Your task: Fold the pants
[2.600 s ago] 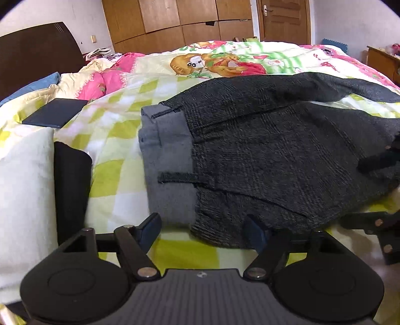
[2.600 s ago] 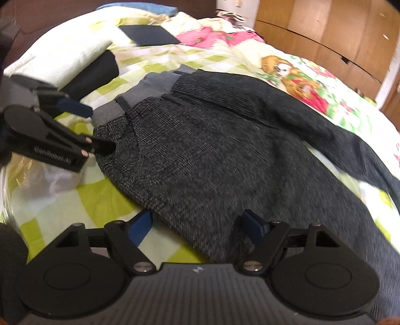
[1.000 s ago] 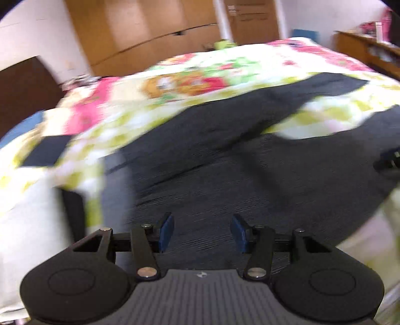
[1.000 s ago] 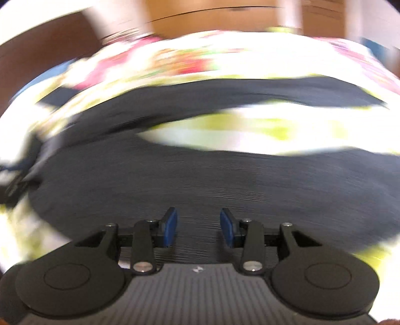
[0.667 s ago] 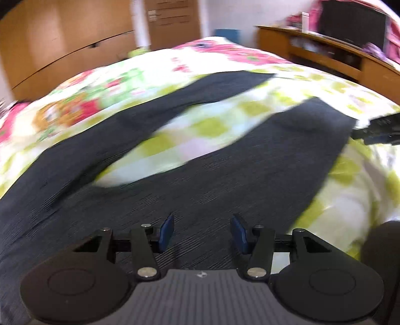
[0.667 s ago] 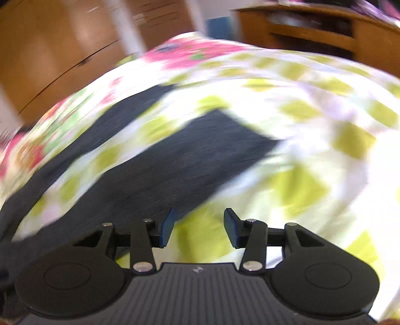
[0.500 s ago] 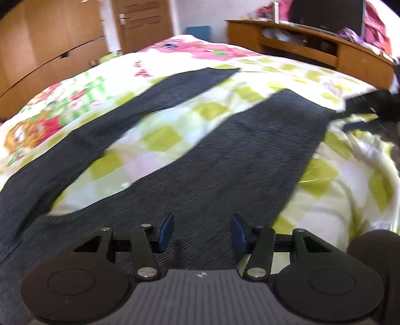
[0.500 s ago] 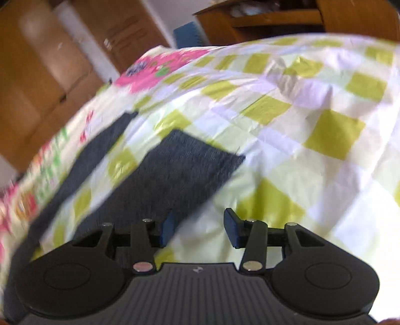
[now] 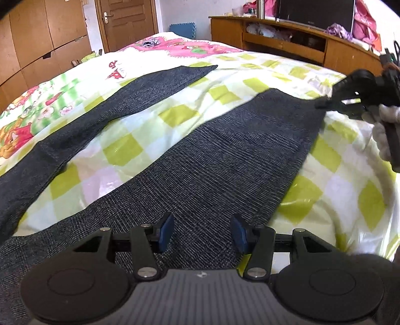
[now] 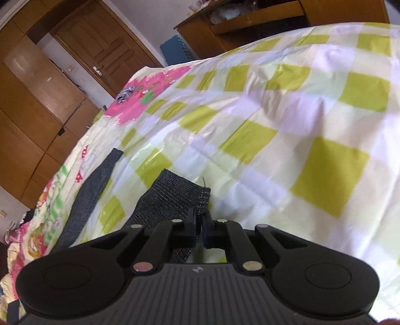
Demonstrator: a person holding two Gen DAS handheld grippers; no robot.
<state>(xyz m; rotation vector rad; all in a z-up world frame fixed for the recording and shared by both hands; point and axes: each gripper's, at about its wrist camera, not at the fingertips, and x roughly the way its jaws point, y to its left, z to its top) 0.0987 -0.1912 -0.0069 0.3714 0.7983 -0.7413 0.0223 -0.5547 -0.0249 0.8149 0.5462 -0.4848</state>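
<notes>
Pants (image 9: 225, 160) lie flat on the bedspread (image 9: 332, 175), legs splayed apart: near leg runs to the right, far leg (image 9: 140, 97) behind it. Wardrobe (image 9: 37, 42) and door (image 9: 125, 22) behind the bed, sideboard (image 9: 287, 42) at right rear.

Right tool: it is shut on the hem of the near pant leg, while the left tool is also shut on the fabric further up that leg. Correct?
Not quite. The right tool is shut on the hem of the near pant leg, but the left wrist view shows the left tool open above the fabric, gripping nothing.
</notes>
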